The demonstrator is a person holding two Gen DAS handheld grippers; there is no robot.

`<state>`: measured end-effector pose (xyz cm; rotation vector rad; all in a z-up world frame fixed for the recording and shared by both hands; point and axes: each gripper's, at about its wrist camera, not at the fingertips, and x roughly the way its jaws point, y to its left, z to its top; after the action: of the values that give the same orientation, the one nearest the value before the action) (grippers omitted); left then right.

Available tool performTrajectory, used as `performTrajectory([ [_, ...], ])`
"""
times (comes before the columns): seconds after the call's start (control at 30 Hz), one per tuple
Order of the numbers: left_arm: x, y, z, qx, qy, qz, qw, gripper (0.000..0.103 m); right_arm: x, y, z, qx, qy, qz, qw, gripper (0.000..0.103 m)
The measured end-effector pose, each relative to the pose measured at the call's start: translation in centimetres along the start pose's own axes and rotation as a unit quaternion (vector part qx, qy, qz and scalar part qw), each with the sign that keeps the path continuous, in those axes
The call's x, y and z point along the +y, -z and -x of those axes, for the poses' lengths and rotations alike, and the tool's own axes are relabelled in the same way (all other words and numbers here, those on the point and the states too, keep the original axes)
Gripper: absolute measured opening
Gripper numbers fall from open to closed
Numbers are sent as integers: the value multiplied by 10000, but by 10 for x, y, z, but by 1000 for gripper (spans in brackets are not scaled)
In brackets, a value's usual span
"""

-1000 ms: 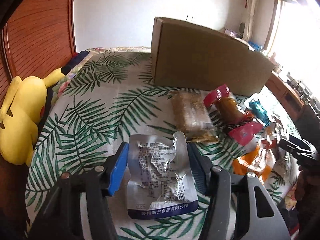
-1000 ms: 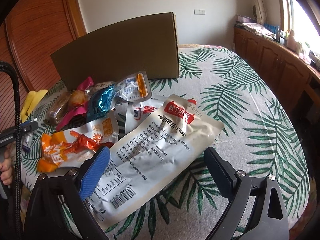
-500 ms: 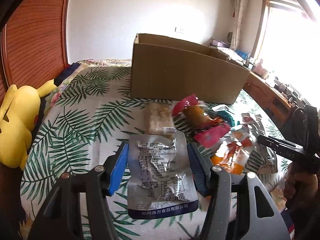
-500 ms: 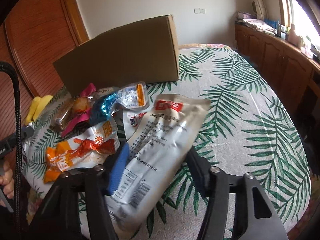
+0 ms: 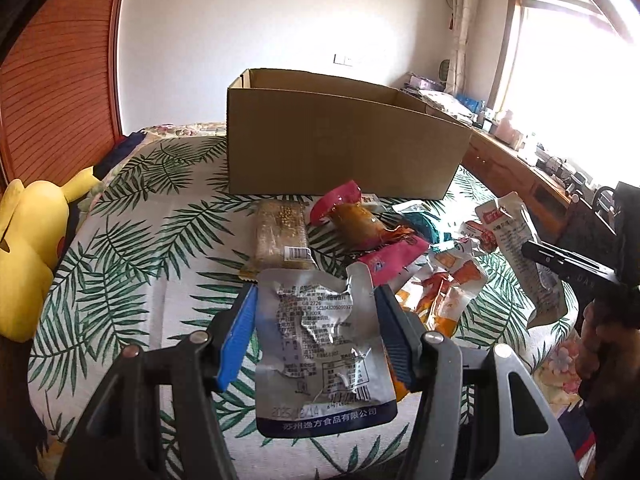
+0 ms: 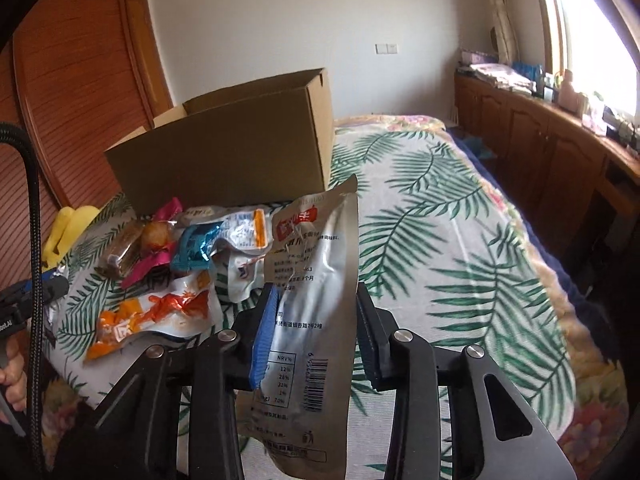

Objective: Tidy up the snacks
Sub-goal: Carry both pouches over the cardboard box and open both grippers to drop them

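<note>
Since a second ago: both grippers raised off the bed with their packets, box opening now visible from both wrist views. Left gripper point(image 5: 316, 328) clamped on crumpled silver pouch point(image 5: 320, 344) — held up above bed's near edge, printed back facing camera, blue strip at bottom. Right gripper point(image 6: 314, 328) clamped on long silver packet point(image 6: 310, 320), red label at top, barcode low, held roughly upright and hanging below the fingers; same packet seen at right of left view point(image 5: 520, 256). Cardboard box point(image 5: 332, 144) open-topped, standing on leaf-print bedspread point(image 5: 132, 248) toward the far edge, well beyond both held packets. Loose snack pile on bedspread just in front of box: brown grain bar point(image 5: 282, 232) in clear wrap, pink-ended wrapped snack point(image 5: 360, 220), teal packet point(image 6: 196, 250), white-and-orange pouch point(image 6: 240, 234), orange packet point(image 6: 152, 316) nearest the near edge. Pile items touching or overlapping — exact count not clear. Yellow plush toy point(image 5: 28, 248) at bed's left edge, against wooden wall panel. Wooden cabinets point(image 6: 540, 148) along right side under window, cluttered on top.
</note>
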<state>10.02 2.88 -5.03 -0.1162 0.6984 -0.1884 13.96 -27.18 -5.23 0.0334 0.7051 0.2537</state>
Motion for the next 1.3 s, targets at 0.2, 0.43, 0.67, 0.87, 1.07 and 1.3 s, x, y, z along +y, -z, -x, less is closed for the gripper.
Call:
performTrajectory([
  [0.2, -2, -2, -3, -18, 15, -21, 10000, 59, -5, -4, 6, -74, -12, 26, 10000, 36],
  [0.43, -7, -14, -1, -141, 141, -64, 9998, 59, -1, -11, 11, -161, -40, 155, 9997, 36],
  [0.67, -11, -41, -5, -284, 270, -152, 9991, 59, 3, -27, 19, -318, -197, 270, 9989, 36],
  [0.87, -11, -75, -16, -379, 350, -254, 9983, 59, 12, -52, 24, -501, -287, 482, 9972, 36],
  [1.07, -7, -113, -29, -497, 332, -391, 9974, 59, 24, -86, 22, -678, -425, 763, 9939, 36],
  [1.3, 2, -159, -51, -625, 355, -465, 9963, 59, 44, -129, 7, -863, -559, 1108, 9885, 36],
])
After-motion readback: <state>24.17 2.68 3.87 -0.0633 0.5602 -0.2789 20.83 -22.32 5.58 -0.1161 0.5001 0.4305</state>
